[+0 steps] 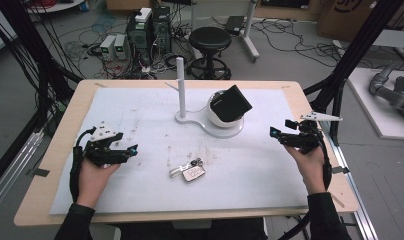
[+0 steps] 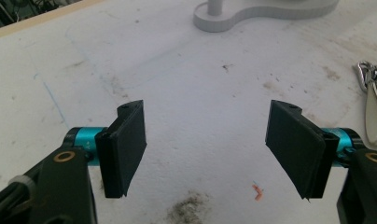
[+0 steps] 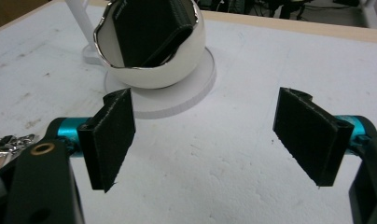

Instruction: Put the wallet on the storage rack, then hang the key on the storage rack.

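Both jaw pairs are held apart and empty; the left gripper (image 1: 132, 149) is judged nearer than the right gripper (image 1: 273, 132) to the keys (image 1: 188, 171), which lie mid-mat, long axis slanting toward the stand (image 1: 180, 90).

- A black wallet (image 1: 232, 102) stands tilted inside a white bowl (image 1: 221, 122); one corner sticks up above the rim. In the right gripper view the wallet (image 3: 147, 30) looks folded, with stitched edges, and the bowl (image 3: 175, 65) is glossy.
- The bowl sits on the round end of a flat white stand base (image 1: 210, 129). A thin white post (image 1: 180, 85) rises upright from the other, smaller end — it carries a short side peg.
- A bunch of keys (image 1: 188, 170) with a silvery fob lies flat on the white mat (image 1: 140, 125), near the front middle, well apart from the stand.
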Demonstrator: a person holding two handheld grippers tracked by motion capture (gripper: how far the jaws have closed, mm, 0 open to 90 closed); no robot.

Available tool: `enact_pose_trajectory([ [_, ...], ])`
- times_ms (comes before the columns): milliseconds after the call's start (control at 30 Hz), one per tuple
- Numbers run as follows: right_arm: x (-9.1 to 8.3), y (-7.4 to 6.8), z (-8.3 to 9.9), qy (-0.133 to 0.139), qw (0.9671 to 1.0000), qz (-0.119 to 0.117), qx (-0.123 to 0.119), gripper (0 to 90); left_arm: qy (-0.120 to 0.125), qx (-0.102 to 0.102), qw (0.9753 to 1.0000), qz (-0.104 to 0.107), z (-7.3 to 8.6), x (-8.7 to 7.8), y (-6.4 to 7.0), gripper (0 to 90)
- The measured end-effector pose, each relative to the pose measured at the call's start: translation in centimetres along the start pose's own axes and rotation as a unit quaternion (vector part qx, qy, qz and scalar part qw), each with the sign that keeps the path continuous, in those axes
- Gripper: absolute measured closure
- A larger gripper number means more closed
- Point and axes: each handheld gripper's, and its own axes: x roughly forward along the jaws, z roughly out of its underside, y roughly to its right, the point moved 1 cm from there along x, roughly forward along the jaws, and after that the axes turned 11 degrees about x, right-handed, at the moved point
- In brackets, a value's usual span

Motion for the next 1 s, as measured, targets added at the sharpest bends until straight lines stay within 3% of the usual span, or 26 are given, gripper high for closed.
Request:
enact_pose_trajectory([
  [167, 0.2, 0.3, 0.4, -0.004, 1.0, 0.009, -0.002, 20.7, 0.002, -0.013, 0.9999, -0.004, 0.3, 0.0, -0.4, 28.8],
  [667, 0.4, 0.9, 0.7, -0.012, 0.9996, 0.024, -0.003, 20.7, 0.002, 0.0, 1.0, 0.001, 0.2, 0.4, 0.1, 28.8],
  [1000, 0.0, 1.4, 0.7, -0.009, 0.9994, 0.033, 0.011, 20.7, 0.011, 0.001, 0.9996, 0.027, -0.4, 1.1, 0.2, 28.8],
])
